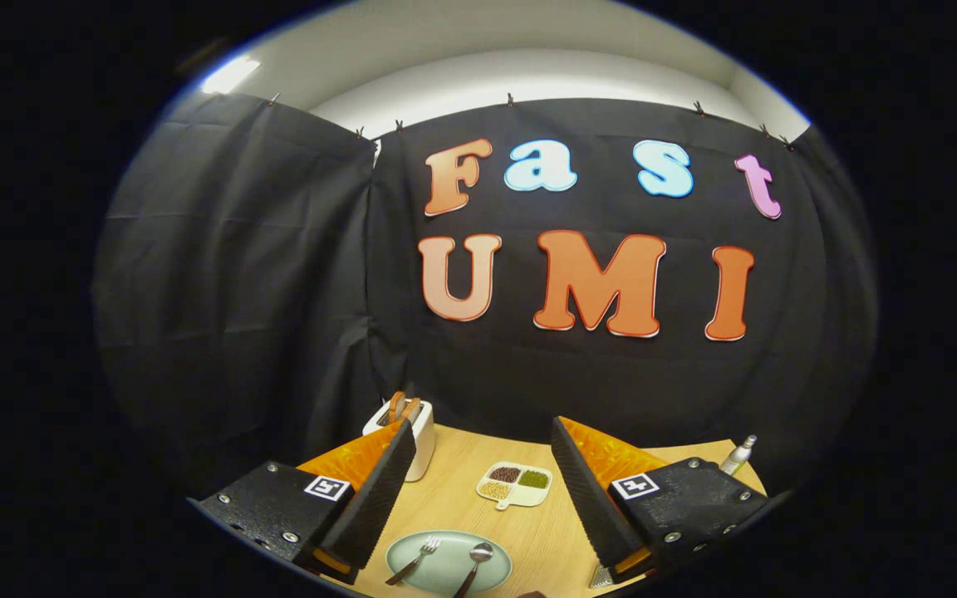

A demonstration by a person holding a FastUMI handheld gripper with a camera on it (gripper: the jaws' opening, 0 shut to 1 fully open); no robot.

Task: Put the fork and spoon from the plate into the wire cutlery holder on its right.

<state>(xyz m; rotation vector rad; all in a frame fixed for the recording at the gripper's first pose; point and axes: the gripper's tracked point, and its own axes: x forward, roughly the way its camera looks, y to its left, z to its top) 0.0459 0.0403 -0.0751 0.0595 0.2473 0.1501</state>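
A pale green plate (448, 566) lies on the wooden table, low between my two fingers. On it rest a fork (417, 558) on the left and a spoon (473, 563) on the right, both with heads pointing away from me. My gripper (480, 465) stands open, high above the table, with nothing between its black ribbed pads (383, 490). A small piece of wire mesh (601, 576), likely the cutlery holder, peeks out under the right finger; most of it is hidden.
A white toaster (412, 432) with bread slices stands at the back left, partly behind the left finger. A white divided dish (516, 484) with beans and grains sits beyond the plate. A small bottle (738, 454) stands at the back right.
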